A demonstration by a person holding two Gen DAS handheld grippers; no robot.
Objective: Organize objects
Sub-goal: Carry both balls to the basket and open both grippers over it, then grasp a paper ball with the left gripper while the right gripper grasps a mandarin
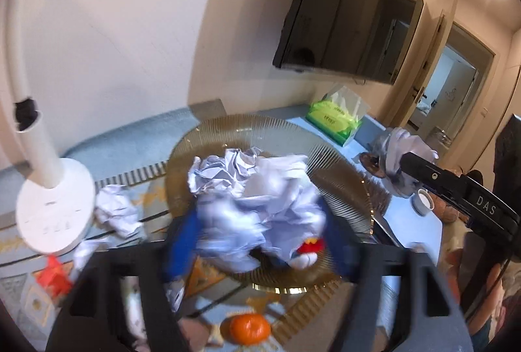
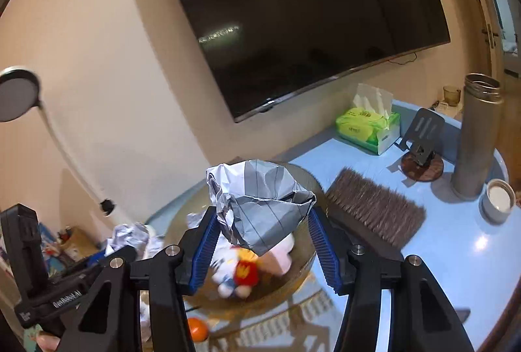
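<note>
Cream walls and a wall-mounted black television (image 2: pixel 302 23) back a worktop (image 2: pixel 456 241) covered in pale blue, on which a ribbed amber glass dish (image 1: pixel 342 169) sits.

From the left wrist view, the left hand-held gripper (image 1: pixel 260 241) has its blue fingers (image 1: pixel 180 244) spread wide on either side of a heap of crumpled paper (image 1: pixel 254 189) lying in the dish; the fingers are blurred, and the pads do not appear to press on the paper. A small plush toy (image 1: pixel 307 254) with a red patch shows at the near edge of the heap. Only this view shows the white lamp base (image 1: pixel 52 208) at the left, another paper ball (image 1: pixel 114 208) beside it, and a red scrap (image 1: pixel 53 277) near the lower left. The right hand-held gripper (image 1: pixel 403 156) appears at the right edge, paper in its tip.

The right wrist view makes that plain: the right hand-held gripper (image 2: pixel 263 234) pinches a grey-and-white crumpled sheet (image 2: pixel 260 205) between its blue fingers (image 2: pixel 320 247), raised above the dish, with the plush toy (image 2: pixel 241 270) lying below in the dish. Only this view shows a brown-bristled brush (image 2: pixel 374 208) just beside the dish, a tall metal flask (image 2: pixel 475 137), its cap (image 2: pixel 496 199), and a dark phone stand (image 2: pixel 423 137).

Both views show the green tissue pack (image 2: pixel 368 127) by the wall and an orange (image 1: pixel 246 329) near the dish's front edge.
</note>
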